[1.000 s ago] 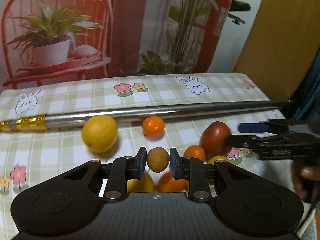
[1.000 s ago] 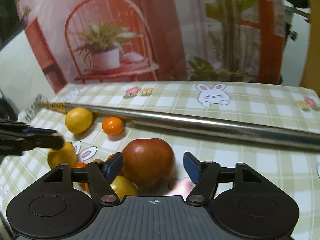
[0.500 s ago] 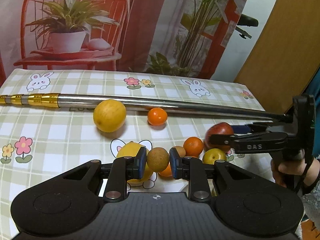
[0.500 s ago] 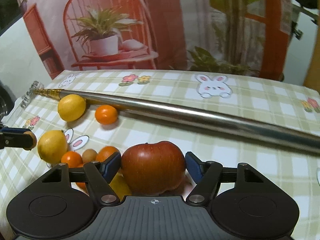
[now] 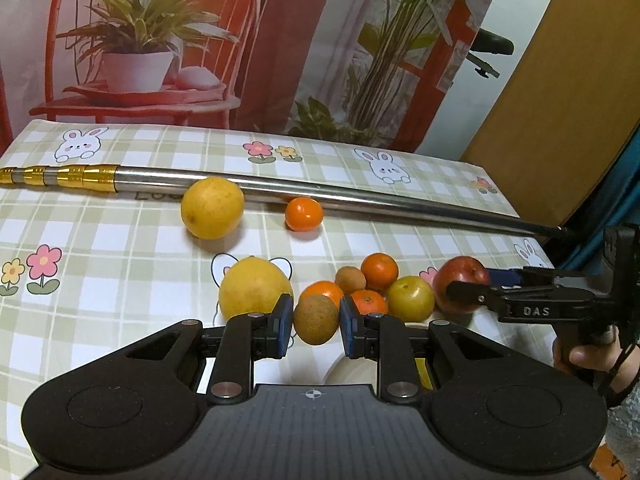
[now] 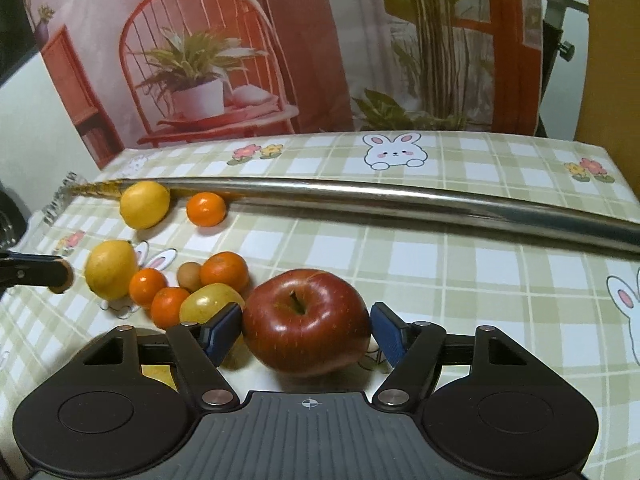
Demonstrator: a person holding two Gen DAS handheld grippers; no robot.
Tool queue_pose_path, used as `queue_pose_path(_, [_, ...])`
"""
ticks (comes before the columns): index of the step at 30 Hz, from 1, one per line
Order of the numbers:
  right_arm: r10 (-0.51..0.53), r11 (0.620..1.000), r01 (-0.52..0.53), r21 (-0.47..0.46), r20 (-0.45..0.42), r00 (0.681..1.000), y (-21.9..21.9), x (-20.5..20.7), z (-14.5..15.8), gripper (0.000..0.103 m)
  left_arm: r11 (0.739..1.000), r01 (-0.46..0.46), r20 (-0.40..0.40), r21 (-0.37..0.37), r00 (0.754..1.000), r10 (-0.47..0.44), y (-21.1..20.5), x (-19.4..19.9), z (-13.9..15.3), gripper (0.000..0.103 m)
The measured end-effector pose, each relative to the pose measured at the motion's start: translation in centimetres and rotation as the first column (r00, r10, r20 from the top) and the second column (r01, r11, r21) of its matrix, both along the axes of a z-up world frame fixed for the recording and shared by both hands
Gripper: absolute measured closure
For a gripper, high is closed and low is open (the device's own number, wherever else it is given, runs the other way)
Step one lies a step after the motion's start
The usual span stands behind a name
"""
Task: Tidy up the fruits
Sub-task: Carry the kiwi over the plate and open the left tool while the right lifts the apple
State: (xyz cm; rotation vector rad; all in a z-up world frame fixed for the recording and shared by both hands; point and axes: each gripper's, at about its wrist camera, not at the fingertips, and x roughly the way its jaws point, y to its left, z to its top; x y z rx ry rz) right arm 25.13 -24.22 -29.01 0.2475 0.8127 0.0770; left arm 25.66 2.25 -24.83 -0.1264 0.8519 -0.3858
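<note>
My left gripper [image 5: 316,320] is shut on a small brown round fruit [image 5: 315,317], held above the near part of the table. My right gripper [image 6: 306,330] is shut on a red apple [image 6: 306,320], stem up, with a blue pad pressed on each side. In the left wrist view that apple [image 5: 460,282] hangs at the right end of a fruit cluster. The cluster holds a large lemon [image 5: 256,294], three mandarins [image 5: 380,270], another small brown fruit [image 5: 350,279] and a yellow-green plum [image 5: 410,298]. A second lemon [image 5: 212,208] and a lone mandarin [image 5: 304,214] lie farther back.
A long steel pole [image 5: 320,196] with a gold end lies across the checked tablecloth [image 5: 100,248] behind the fruit. A white rim [image 5: 352,368] shows under my left gripper. A person's hand [image 5: 584,358] holds the right gripper. A printed backdrop stands behind the table.
My left gripper drew back and up with the brown fruit, so more of the table shows. My right gripper's jaws closed in on the apple, which now sits higher and nearer in its view.
</note>
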Motion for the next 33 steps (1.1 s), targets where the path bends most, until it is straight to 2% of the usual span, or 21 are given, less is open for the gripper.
queue_pose_path(9, [-0.044,0.999,0.044,-0.005,-0.006,0.999,0.4,0.2,-0.7,0.037,1.0,0.008,-0.006,0.009,1.0,-0.008,-0.2,-0.9,0.0,0.077])
queue_pose_path(11, [-0.06,0.998,0.06,-0.011,0.006,0.998,0.4,-0.4,-0.4,0.037,1.0,0.014,-0.008,0.01,1.0,-0.014,-0.3,-1.2,0.0,0.077])
queue_pose_path(17, [-0.102,0.994,0.099,0.045,0.072,0.992,0.1,-3.2,1.2,0.037,0.999,0.043,-0.014,0.019,0.999,-0.043,-0.9,-1.8,-0.2,0.077])
queue_pose_path(28, [-0.095,0.995,0.089,0.055,0.117,0.989,1.3,-6.5,2.5,0.037,0.992,0.112,-0.035,0.05,0.993,-0.11,-3.0,-2.2,-1.7,0.077])
queue_pose_path(33, [-0.09,0.995,0.084,0.057,0.113,0.989,1.5,-6.8,2.6,0.037,0.979,0.181,-0.032,0.091,0.983,-0.179,-4.5,-2.0,-2.4,0.077])
